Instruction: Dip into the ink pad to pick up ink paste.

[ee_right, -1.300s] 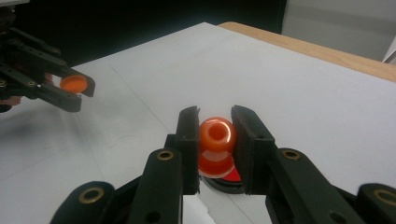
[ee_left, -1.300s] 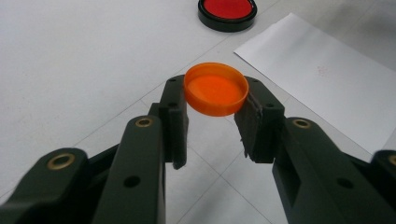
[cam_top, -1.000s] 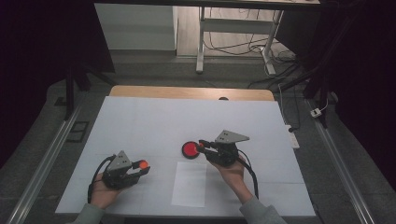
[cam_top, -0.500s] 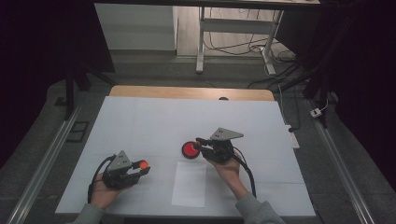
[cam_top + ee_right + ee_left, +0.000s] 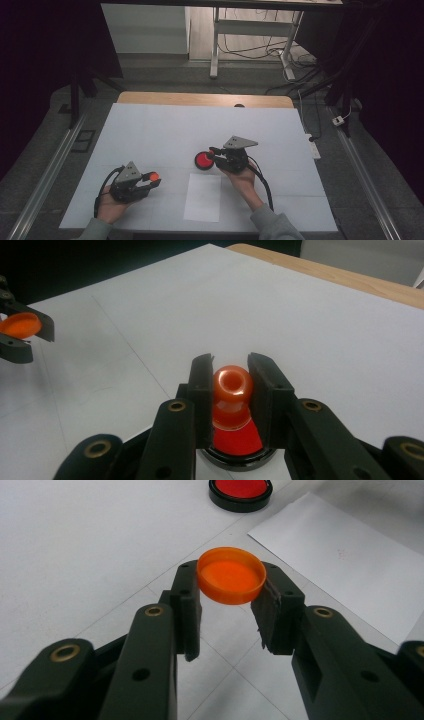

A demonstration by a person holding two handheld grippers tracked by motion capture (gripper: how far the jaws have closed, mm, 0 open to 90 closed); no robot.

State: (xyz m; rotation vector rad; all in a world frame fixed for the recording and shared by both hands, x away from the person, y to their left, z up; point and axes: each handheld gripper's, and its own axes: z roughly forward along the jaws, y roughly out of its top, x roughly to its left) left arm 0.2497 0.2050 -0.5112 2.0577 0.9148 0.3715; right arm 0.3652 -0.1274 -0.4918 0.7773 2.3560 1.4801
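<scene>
Orange cap (image 5: 231, 575) sits pinched across its rim between the pads of the left tongs (image 5: 231, 607), hollow side up and clear of the tabletop (image 5: 160, 130), while the right tongs (image 5: 231, 390) are closed on an orange stamp knob (image 5: 232, 395) standing over the round red ink pad (image 5: 203, 160) in its black dish. The likeliest trouble lies in the cap's grip: only a narrow arc of thin plastic rim meets each pad, so a tilt of the left hand or a slight easing could let it pivot and drop, and it would probably roll off across the tabletop. On the right, the knob is rounded and glossy; a sideways pull could let it slide out of the pads, or drag the shallow dish along. Inked rubber also hovers near the white paper sheet (image 5: 202, 197), so a careless swing might smear it before the intended print.
</scene>
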